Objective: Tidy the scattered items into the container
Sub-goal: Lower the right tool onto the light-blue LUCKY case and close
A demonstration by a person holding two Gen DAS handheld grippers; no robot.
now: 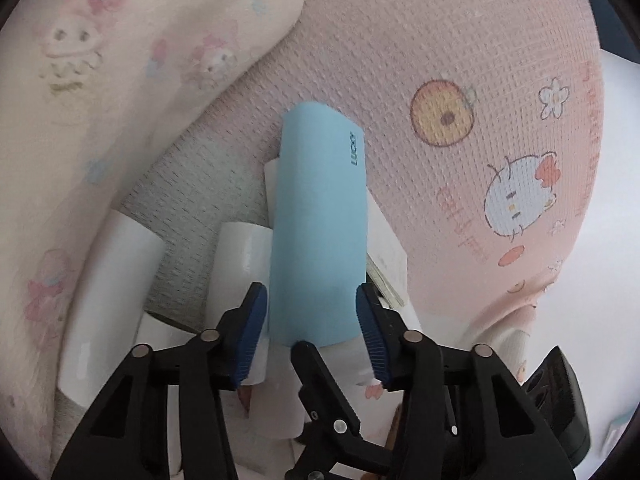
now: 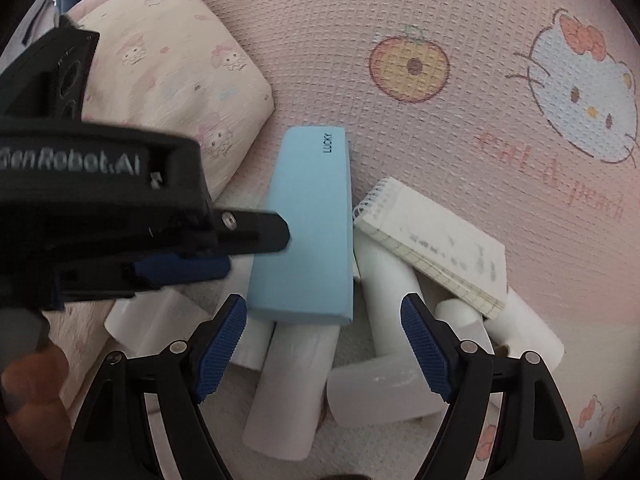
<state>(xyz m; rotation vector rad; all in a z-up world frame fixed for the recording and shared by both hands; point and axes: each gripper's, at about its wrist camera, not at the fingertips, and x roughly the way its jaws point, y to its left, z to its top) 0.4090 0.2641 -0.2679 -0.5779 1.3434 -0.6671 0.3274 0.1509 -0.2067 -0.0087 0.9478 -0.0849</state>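
Note:
A light blue box marked LUCKY (image 1: pixel 320 224) lies on top of several white tubes (image 1: pixel 112 304) inside a grey-lined container. My left gripper (image 1: pixel 312 320) has its blue pads on either side of the box's near end, about touching its sides. In the right wrist view the same blue box (image 2: pixel 308 232) rests on white tubes (image 2: pixel 296 388), with a spiral notepad (image 2: pixel 432 240) to its right. My right gripper (image 2: pixel 324 344) is open and empty just short of the box. The left gripper's body (image 2: pixel 120 216) reaches in from the left.
A pink Hello Kitty blanket (image 2: pixel 460 100) lies behind the pile. A cream patterned pillow (image 2: pixel 168 68) sits at the back left and also shows in the left wrist view (image 1: pixel 120 80). A thumb (image 2: pixel 28 384) shows at the lower left edge.

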